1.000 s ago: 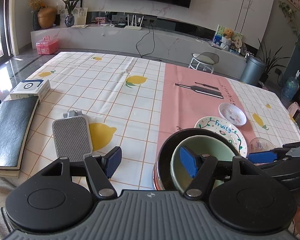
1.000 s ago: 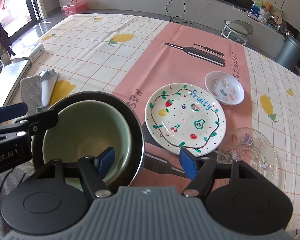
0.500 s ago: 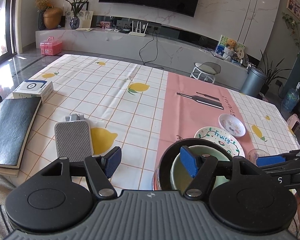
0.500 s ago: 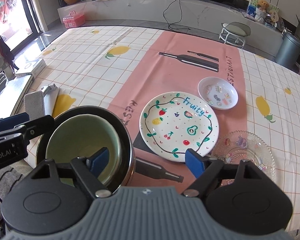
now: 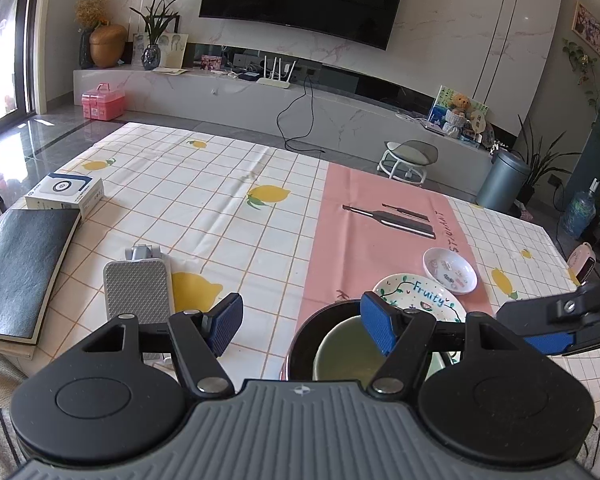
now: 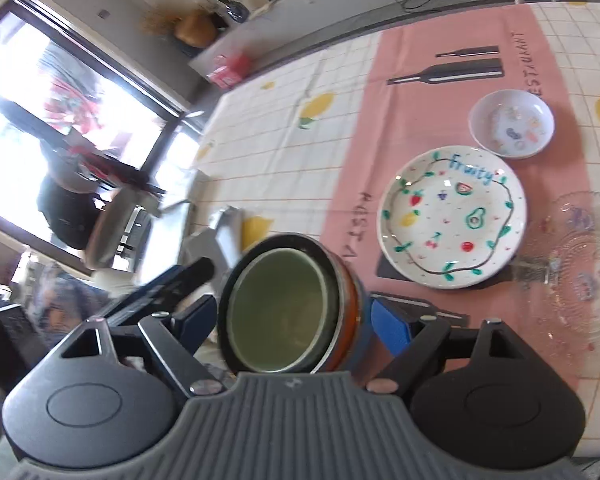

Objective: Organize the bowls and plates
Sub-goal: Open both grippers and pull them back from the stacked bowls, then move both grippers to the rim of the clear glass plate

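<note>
A green bowl [image 6: 278, 318] sits nested in a dark bowl with an orange side [image 6: 346, 300] near the table's front edge; the pair also shows in the left wrist view [image 5: 342, 350]. My right gripper [image 6: 290, 326] is open, its jaws standing either side of the nested bowls, and the view is rolled. My left gripper [image 5: 300, 322] is open and empty, raised just left of the bowls. A "Fruity" plate [image 6: 452, 216], a small white dish [image 6: 510, 124] and a clear glass plate [image 6: 584, 264] lie to the right.
A grey ridged pad [image 5: 136, 292] lies left of the bowls. A black notebook [image 5: 18, 268] and a white box [image 5: 64, 194] sit at the table's left edge. The lemon-print cloth [image 5: 204, 200] stretches to the far side.
My left gripper has pulled back and up, so the bowls sit lower in its view. My right gripper has rolled and moved left, bringing the nested bowls between its jaws.
</note>
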A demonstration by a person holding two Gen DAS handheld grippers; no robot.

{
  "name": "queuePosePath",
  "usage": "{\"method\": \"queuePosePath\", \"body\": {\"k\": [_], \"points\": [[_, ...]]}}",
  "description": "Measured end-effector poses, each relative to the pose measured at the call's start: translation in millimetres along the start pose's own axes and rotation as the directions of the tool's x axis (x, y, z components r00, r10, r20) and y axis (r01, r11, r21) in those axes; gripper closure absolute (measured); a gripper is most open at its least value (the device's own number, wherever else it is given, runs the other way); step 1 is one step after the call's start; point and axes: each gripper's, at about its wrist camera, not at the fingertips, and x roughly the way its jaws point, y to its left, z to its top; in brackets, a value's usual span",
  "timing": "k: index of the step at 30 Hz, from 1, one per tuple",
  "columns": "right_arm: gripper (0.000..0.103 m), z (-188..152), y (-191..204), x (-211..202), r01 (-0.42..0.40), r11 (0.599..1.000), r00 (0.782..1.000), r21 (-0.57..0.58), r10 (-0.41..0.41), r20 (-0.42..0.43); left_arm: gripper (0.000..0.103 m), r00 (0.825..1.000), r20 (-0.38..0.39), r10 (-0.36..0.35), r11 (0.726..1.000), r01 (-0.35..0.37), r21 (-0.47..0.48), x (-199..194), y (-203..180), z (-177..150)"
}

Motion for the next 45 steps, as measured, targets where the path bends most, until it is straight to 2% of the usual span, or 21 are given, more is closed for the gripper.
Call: {"method": "queuePosePath", "body": {"k": [2,4,6,7,9,10,14,17,20,22,23,25,27,29,31,35,39,41,42,43,45], "points": [[0.017,2,1,-19,0.014,1.000,0.998,-0.008,-0.013,0.062,0.024,1.000,0.006,0.003,1.000,-0.003,0.016,-2,-7,4],[0.015,6,-3,-43,0.108,0.994,0.982,-0.023,-0.103,0.161,0.024,1.000,0.013,0.006,0.999,-0.006,0.044,-6,-18,11],[0.011,8,-13,-64,0.239,0.971,0.935,-0.004,-0.229,0.272,0.024,1.000,0.017,0.011,0.997,-0.012,0.081,-9,-27,18],[0.009,7,-20,-76,0.295,0.955,0.898,0.015,-0.282,0.337,0.024,1.000,0.021,0.017,0.996,-0.019,0.091,-11,-31,21],[0.005,2,-37,-97,0.335,0.941,0.842,0.051,-0.323,0.432,0.023,0.999,0.030,0.028,0.994,-0.031,0.109,-13,-40,28],[0.005,0,-47,-107,0.337,0.938,0.824,0.079,-0.335,0.458,0.023,0.999,0.031,0.029,0.992,-0.032,0.123,-14,-44,31],[0.005,2,-79,-125,0.361,0.921,0.808,0.147,-0.387,0.443,0.023,0.999,0.008,0.037,0.984,-0.037,0.172,-11,-66,42],[0.005,1,-92,-122,0.427,0.891,0.789,0.155,-0.450,0.418,0.023,0.999,-0.035,0.032,0.974,-0.023,0.224,-6,-88,46],[0.007,5,-109,-111,0.461,0.871,0.796,0.169,-0.490,0.356,0.023,0.995,-0.104,0.005,0.957,0.026,0.290,3,-112,46],[0.022,6,-127,-106,0.444,0.870,0.819,0.215,-0.491,0.296,0.024,0.987,-0.160,-0.020,0.944,0.072,0.323,10,-127,44],[0.033,5,-133,-103,0.440,0.870,0.830,0.224,-0.489,0.269,0.024,0.979,-0.199,-0.041,0.936,0.107,0.335,14,-135,41],[0.037,2,-141,-96,0.463,0.862,0.838,0.205,-0.501,0.216,0.024,0.959,-0.275,-0.070,0.924,0.166,0.345,25,-149,35],[0.037,-1,-143,-88,0.513,0.845,0.824,0.154,-0.534,0.190,0.025,0.931,-0.356,-0.079,0.920,0.205,0.335,39,-162,28],[0.038,-2,-148,-82,0.536,0.834,0.818,0.132,-0.552,0.164,0.029,0.902,-0.426,-0.071,0.921,0.223,0.318,54,-172,21],[0.038,-4,-159,-78,0.528,0.837,0.829,0.144,-0.545,0.126,0.030,0.883,-0.467,-0.054,0.923,0.222,0.314,64,-179,14],[0.044,-4,-177,-75,0.516,0.836,0.840,0.185,-0.537,0.083,0.030,0.871,-0.488,-0.055,0.930,0.222,0.293,76,-187,6],[0.043,-6,-182,-78,0.511,0.833,0.841,0.214,-0.535,0.075,0.030,0.857,-0.515,-0.032,0.938,0.203,0.281,89,-193,-8],[0.039,-9,-190,-81,0.469,0.844,0.855,0.259,-0.507,0.106,0.031,0.851,-0.525,-0.023,0.933,0.206,0.294,94,-197,-17],[0.031,-11,-193,-84,0.432,0.854,0.865,0.289,-0.483,0.136,0.031,0.852,-0.522,-0.027,0.928,0.215,0.303,95,-198,-21],[0.030,-12,-196,-88,0.400,0.863,0.872,0.309,-0.462,0.163,0.031,0.855,-0.517,-0.030,0.925,0.220,0.311,96,-200,-24],[0.030,-12,-195,-91,0.404,0.864,0.868,0.302,-0.466,0.173,0.031,0.870,-0.491,-0.036,0.917,0.225,0.330,96,-203,-30]]}}
